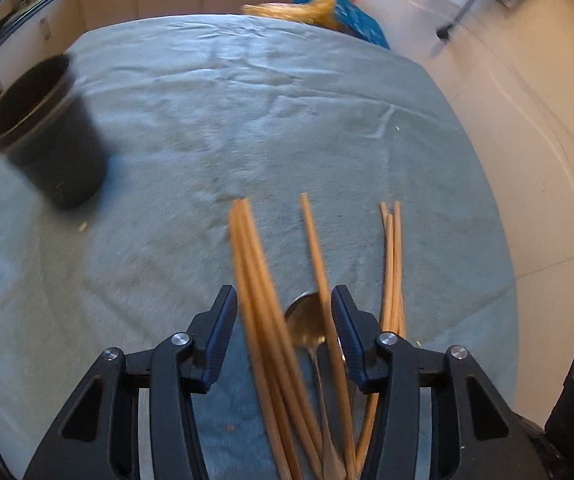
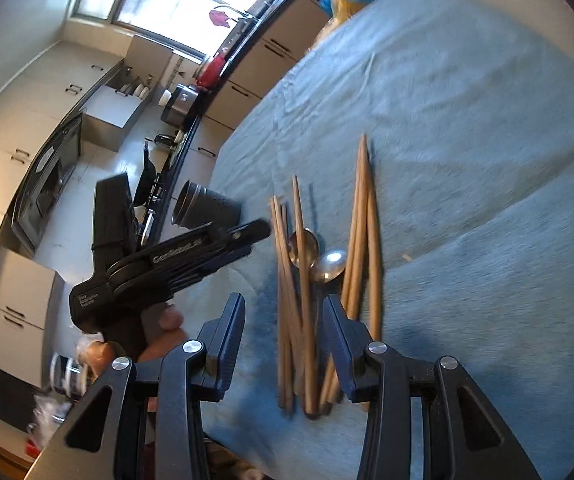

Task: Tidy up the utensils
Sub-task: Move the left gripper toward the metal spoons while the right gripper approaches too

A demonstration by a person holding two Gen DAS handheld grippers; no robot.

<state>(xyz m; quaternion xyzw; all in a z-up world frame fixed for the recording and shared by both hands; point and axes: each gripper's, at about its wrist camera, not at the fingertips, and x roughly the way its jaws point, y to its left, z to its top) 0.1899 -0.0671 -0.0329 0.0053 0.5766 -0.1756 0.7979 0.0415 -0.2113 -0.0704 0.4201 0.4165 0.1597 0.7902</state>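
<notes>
Several wooden chopsticks [image 1: 265, 320] and two metal spoons [image 1: 307, 320] lie in a loose pile on the blue-grey tablecloth [image 1: 207, 120]. My left gripper [image 1: 285, 300] is open, hovering just above the pile with chopsticks between its fingers. A black utensil cup [image 1: 47, 136] stands at the far left. In the right wrist view the pile of chopsticks [image 2: 303, 300] and the spoons [image 2: 327, 266] lie ahead of my open right gripper [image 2: 283, 308]. The left gripper [image 2: 191, 258] shows from the side, left of the pile, with the cup [image 2: 207, 208] behind it.
A blue and yellow bag [image 1: 339, 16] lies at the table's far edge. The floor [image 1: 527, 140] lies to the right of the table. Kitchen cabinets and a counter [image 2: 191, 92] run along the left of the right wrist view.
</notes>
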